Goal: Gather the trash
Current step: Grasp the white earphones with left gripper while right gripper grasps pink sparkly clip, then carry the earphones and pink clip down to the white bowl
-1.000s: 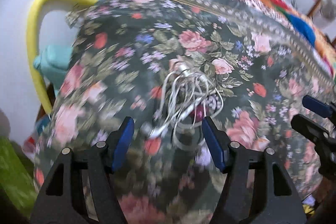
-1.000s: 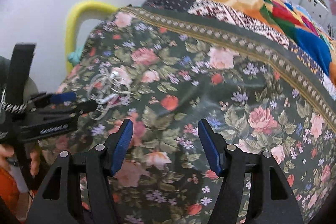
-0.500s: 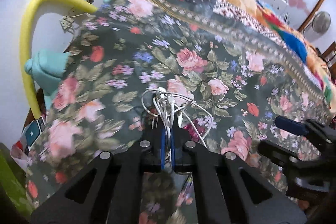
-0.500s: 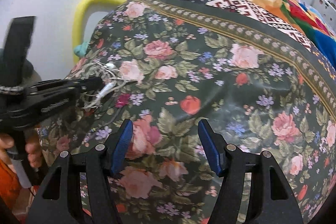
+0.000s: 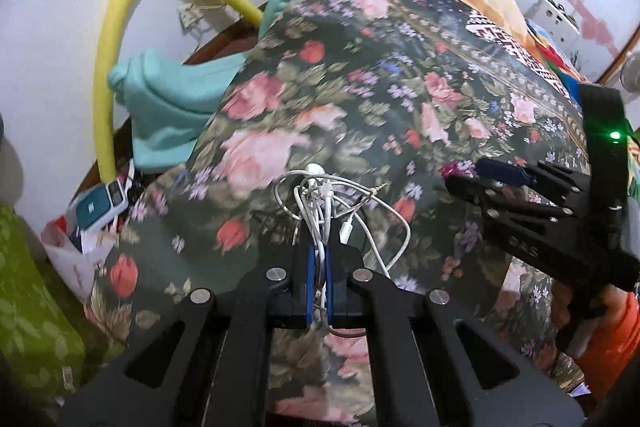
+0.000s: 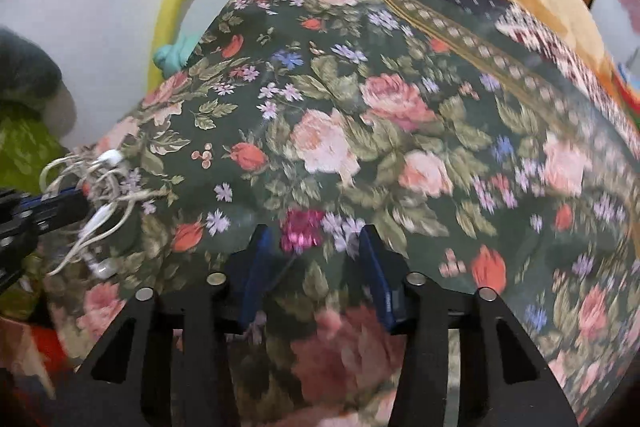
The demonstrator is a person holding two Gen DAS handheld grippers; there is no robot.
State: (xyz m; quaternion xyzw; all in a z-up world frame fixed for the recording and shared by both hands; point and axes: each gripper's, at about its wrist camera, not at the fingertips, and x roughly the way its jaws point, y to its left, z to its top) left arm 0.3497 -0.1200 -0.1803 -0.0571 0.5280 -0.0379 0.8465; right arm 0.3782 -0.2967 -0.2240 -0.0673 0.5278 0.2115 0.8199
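Nearest in the left wrist view, the left gripper (image 5: 318,269) is clamped tight on a tangle of white cables (image 5: 332,205), a bundle of earphone and charger leads. The strands run down between its blue pads (image 5: 310,283) while loops fan out ahead of it over the floral bedspread (image 5: 360,99); pinching the middle of the knot is probably meant to carry the whole snarl off in one go.

To its right, the right gripper (image 6: 314,259) has just been closing its jaws, yet nothing sits between them: only the bedspread shows in the gap, so it is empty and partly open.

Farther left, beyond the bed edge, a white plastic bag (image 5: 78,247) on the floor holds small boxes, with a teal device (image 5: 98,205) lying across its top. Whether it serves as the trash bag I cannot tell.
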